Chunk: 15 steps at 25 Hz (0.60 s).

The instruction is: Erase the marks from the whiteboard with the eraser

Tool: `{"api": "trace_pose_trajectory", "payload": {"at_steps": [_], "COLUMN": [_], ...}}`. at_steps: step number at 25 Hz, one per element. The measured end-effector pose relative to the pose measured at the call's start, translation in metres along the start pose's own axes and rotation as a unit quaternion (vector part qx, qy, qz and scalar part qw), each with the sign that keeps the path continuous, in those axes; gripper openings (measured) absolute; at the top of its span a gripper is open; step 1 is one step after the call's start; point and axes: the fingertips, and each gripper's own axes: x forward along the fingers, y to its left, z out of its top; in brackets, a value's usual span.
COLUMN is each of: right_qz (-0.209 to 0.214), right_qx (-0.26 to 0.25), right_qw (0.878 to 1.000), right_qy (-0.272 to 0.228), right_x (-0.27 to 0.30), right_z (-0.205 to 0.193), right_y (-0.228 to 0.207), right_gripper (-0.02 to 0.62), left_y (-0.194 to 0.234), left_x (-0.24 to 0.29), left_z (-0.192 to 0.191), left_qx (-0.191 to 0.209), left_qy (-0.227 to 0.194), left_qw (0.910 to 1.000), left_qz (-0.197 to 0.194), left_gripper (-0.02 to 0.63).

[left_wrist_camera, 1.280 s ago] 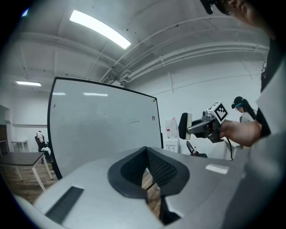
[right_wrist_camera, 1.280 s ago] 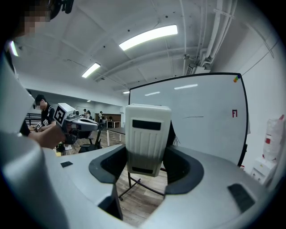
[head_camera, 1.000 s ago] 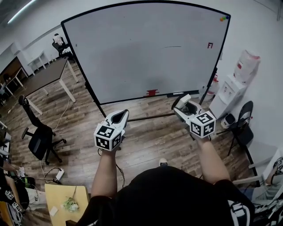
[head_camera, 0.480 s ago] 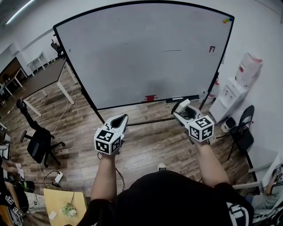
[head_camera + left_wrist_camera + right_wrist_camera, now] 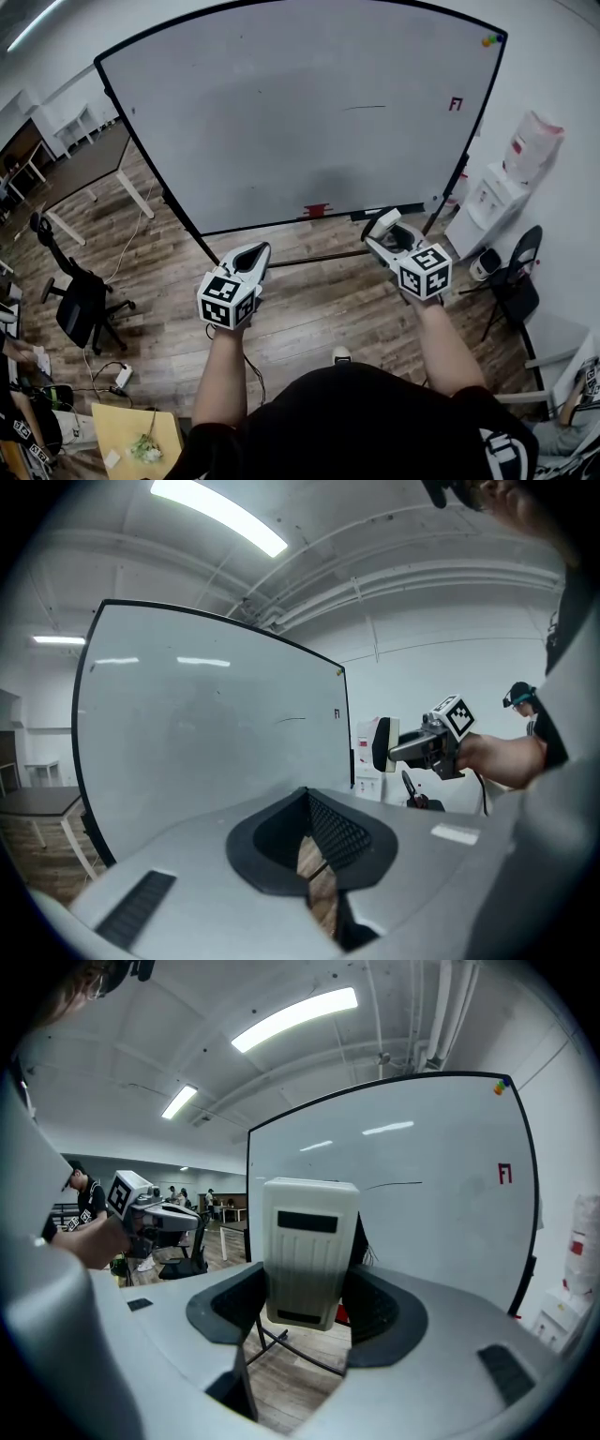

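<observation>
Pale grey-white rectangular whiteboard, black-framed, and on it a thin black line mark and a small red mark. Green and orange magnet dots up in the corner. There's the cream-white ribbed plastic eraser, 2 dark slots on its back. Light grey left gripper and light grey right gripper, both black-padded, both patterned in black-and-white squares at the rear. Brown wood-plank floor, streaky. Black shirt below.

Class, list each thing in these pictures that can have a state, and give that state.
whiteboard: upright, mostly clean
black line: not yet erased
red mark: not yet erased
eraser: gripped, held away from the whiteboard
right gripper: shut on the eraser
left gripper: shut, empty
office chair: upright, unoccupied
</observation>
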Motion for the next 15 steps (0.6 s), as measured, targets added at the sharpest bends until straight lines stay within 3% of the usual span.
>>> {"api": "trace_pose_trajectory", "payload": {"at_steps": [15], "right_qz": [0.002], "right_qx": [0.005], "right_qw": [1.0], "right_qy": [0.013], "right_x": [0.028], "right_z": [-0.007], "right_y": [-0.029], "right_gripper": [0.252], "left_y": [0.02], "left_x": [0.035], "left_z": [-0.012], "left_qx": [-0.01], "left_qy": [0.012], "left_qw": [0.9999], "left_qz": [-0.001], "left_gripper": [0.011]}}
